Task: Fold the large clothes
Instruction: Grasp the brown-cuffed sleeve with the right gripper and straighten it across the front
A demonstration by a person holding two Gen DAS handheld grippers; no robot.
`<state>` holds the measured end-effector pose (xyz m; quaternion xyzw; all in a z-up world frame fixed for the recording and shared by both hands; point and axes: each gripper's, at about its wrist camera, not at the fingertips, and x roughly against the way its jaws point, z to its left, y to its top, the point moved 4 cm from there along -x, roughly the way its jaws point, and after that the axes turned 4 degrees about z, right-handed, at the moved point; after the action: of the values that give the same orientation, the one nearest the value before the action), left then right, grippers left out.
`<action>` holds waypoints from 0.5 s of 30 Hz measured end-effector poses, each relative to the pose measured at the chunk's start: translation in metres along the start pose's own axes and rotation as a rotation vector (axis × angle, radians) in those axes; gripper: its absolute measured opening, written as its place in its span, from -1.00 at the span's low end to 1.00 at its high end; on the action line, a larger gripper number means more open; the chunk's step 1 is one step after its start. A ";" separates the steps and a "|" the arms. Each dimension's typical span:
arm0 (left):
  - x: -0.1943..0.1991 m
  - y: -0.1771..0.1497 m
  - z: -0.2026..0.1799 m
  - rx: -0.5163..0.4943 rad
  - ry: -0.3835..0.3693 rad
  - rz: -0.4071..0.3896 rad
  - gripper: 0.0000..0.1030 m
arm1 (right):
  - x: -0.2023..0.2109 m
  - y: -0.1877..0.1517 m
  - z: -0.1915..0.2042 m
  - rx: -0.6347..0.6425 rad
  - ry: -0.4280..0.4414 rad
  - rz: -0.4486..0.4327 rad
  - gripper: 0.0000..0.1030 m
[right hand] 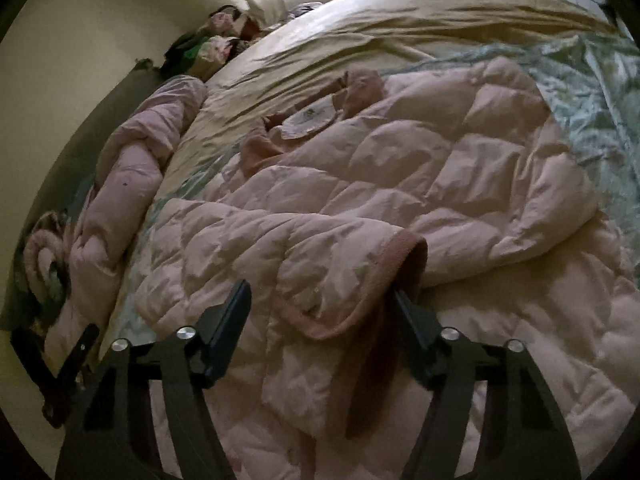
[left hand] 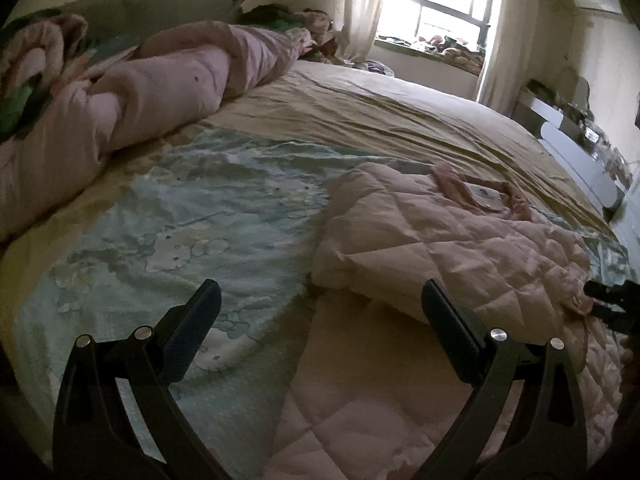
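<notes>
A: Left wrist view: the left gripper (left hand: pixel 320 300) is seen with jaws spread wide, nothing between them. It is held above the near edge of the pink quilted jacket (left hand: pixel 440 248), which is laid on the bed (left hand: pixel 400 120) over a pale blue cartoon-print sheet (left hand: pixel 180 220). No contact with the fabric can be made out.

B: Noted. And the right side?

A: In the right wrist view the right gripper (right hand: pixel 322 300) is shown part open. The folded-over sleeve cuff (right hand: pixel 360 280) of the jacket is placed between the jaws. One finger (right hand: pixel 412 316) is tucked at or under the cuff's darker pink trim; the other stands just clear of the fabric. A firm pinch is not shown.

B: So no confirmed grip?

A: None confirmed. Pads are not seen pressing from both sides.

B: Anything else on the bed?

A: A rolled pink duvet (left hand: pixel 160 80) is piled along the far side by the headboard, well apart from the jacket. A tan sheet (right hand: pixel 360 32) is spread beyond the collar.
</notes>
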<state>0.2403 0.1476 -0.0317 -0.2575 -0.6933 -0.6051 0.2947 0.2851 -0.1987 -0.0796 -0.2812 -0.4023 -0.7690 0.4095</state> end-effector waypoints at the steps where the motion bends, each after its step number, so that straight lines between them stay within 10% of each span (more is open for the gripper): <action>1: -0.001 0.000 0.002 0.001 0.004 -0.001 0.82 | -0.005 0.001 -0.002 -0.012 0.002 0.006 0.17; 6: -0.014 0.002 0.014 0.031 -0.002 0.012 0.82 | -0.021 0.004 -0.011 -0.028 -0.012 0.015 -0.29; 8: -0.019 0.005 0.018 0.034 0.010 0.015 0.82 | -0.018 0.006 -0.009 0.001 -0.031 -0.027 -0.78; 15: -0.035 0.023 0.023 0.065 -0.009 0.022 0.82 | 0.041 0.045 0.039 0.226 -0.030 -0.218 -0.83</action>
<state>0.2788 0.1730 -0.0433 -0.2583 -0.7109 -0.5778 0.3066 0.3065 -0.1976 -0.0106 -0.1995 -0.5205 -0.7544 0.3466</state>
